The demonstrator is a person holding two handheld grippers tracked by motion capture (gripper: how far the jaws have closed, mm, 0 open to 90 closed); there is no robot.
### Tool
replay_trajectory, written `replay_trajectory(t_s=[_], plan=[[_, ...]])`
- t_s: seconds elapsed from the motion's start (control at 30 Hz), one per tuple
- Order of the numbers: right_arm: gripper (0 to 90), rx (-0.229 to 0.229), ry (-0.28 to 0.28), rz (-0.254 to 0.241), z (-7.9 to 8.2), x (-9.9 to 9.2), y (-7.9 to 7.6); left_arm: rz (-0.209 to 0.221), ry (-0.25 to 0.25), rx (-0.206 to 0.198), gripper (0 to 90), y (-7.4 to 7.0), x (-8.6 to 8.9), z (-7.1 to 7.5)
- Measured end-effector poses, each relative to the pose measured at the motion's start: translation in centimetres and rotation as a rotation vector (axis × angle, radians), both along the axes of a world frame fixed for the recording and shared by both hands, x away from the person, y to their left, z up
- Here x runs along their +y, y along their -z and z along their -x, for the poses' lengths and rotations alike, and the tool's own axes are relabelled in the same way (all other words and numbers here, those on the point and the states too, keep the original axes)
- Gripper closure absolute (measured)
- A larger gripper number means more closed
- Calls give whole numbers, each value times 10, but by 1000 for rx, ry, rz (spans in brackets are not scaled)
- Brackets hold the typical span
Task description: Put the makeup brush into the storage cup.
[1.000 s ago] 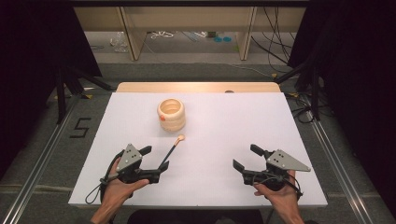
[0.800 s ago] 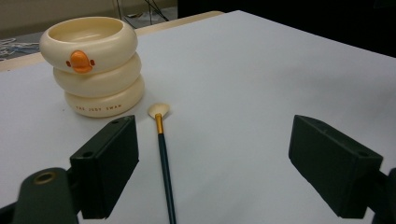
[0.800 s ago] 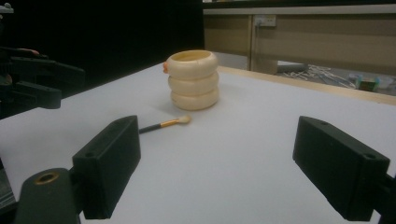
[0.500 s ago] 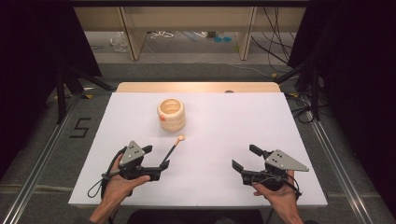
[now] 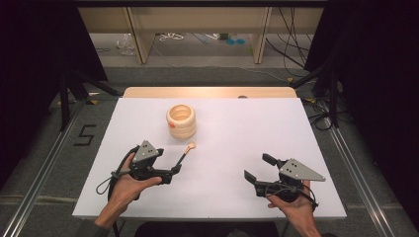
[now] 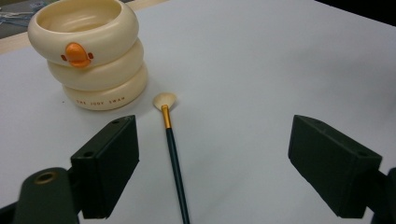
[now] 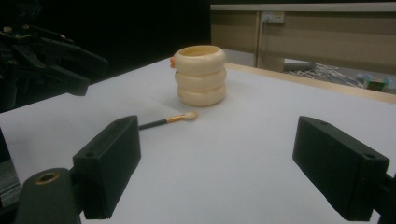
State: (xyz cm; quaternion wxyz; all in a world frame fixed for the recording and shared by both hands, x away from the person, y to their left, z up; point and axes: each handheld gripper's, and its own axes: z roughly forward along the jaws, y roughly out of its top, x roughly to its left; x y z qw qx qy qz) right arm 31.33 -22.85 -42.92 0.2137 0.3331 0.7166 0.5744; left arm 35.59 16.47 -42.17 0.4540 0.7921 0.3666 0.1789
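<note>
1. At the left of the high view, a person's left hand (image 5: 126, 190) holds the left gripper (image 5: 170, 173) low over the white worktop (image 5: 237, 128), its grey three-cornered plate on top and its cable looping beside the wrist.
2. The left gripper view shows that gripper's two black jaws spread wide with nothing pinched; a slim brush (image 6: 171, 149) lies flat on the worktop between them, nearer the left-hand jaw in that picture and touching neither.
3. The brush has a dark handle, a gold ferrule and a small pale fan of bristles. In the high view its handle end sits at the left gripper's tip and its bristle end points up and to the right, towards the far side of the worktop.
4. Just beyond the bristles stands a cream holder (image 6: 88, 51) shaped like three stacked rings, upright and open at the top, with an orange duck-bill mark on its uppermost ring and small lettering on its lowest. The bristles lie near its base but apart from it.
5. At the right of the high view, the right hand (image 5: 294, 210) holds the right gripper (image 5: 254, 170) near the front edge, well apart from the brush and holder.
6. The right gripper view shows its jaws also spread wide and empty, aimed across the worktop at the holder and brush, with the left gripper dark at the picture's upper left.
</note>
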Motion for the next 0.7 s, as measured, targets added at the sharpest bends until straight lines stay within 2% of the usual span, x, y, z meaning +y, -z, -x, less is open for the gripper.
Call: replay_trajectory(t_s=[0.03,0.1,0.2,0.27,0.3,0.4,0.43,0.7], plan=[[160,-9,-3,1,-1,0,0,-17,7,7,161,0,1,-2],[160,-11,-2,2,-1,0,0,-22,-2,19,161,0,1,-5],[160,0,4,13,0,0,0,-39,6,18,162,-1,2,-9],[160,-7,6,6,0,1,0,-48,-2,40,162,-1,0,-13],[160,-10,4,7,0,1,0,-71,2,41,163,-2,0,-15],[160,1,-7,13,0,1,0,-93,-8,70,167,-2,-3,-19],[160,0,-10,14,0,1,0,-126,17,80,168,-3,-2,-21],[160,-13,-12,17,1,2,0,-155,28,124,172,-1,-10,-33]])
